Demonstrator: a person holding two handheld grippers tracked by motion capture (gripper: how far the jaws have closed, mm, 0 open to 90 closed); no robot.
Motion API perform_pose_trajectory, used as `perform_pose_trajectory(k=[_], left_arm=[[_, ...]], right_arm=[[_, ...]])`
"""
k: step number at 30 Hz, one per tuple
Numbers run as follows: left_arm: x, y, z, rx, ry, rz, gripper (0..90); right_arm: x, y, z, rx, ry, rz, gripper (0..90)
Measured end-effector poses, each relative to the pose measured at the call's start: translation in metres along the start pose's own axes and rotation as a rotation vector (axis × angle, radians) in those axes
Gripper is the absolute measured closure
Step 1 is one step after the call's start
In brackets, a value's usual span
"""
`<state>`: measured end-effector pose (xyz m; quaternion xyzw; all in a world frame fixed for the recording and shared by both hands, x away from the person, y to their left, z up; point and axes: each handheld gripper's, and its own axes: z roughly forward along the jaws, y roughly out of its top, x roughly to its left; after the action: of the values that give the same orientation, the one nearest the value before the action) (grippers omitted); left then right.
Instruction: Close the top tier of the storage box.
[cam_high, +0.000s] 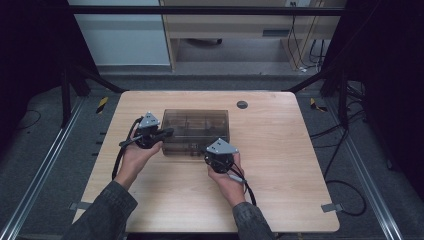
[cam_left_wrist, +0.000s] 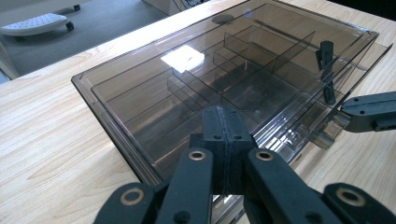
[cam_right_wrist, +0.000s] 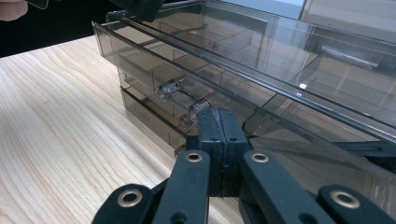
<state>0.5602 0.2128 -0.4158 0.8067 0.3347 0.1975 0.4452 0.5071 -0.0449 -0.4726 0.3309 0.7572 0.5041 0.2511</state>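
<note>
A smoky see-through compartment box lies in the middle of the wooden table, its lid down. My left gripper is at the box's left end, jaws shut with nothing between them. In the left gripper view its tips hover over the lid near the box's near edge. My right gripper is at the box's front right, also shut and empty. In the right gripper view its tips sit against the front wall, just beside a clear latch.
A round dark cable hole sits in the table behind the box. The person's forearms come in from the near edge. Part of the right gripper shows at the box's far corner. A white wheeled base stands on the floor beyond the table.
</note>
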Motion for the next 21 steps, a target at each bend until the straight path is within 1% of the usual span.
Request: perform_pose_trajectory(k=[5, 21], left_arm=[[-0.0001, 0.0002, 0.0000, 0.002, 0.000, 0.000, 89.4], [0.0003, 0.0002, 0.0000, 0.001, -0.001, -0.004, 89.5]], right_arm=[[-0.0019, 0.0013, 0.0022, 0.005, -0.005, -0.009, 90.0], [-0.0059, 0.0048, 0.0076, 0.011, -0.012, -0.009, 90.0]])
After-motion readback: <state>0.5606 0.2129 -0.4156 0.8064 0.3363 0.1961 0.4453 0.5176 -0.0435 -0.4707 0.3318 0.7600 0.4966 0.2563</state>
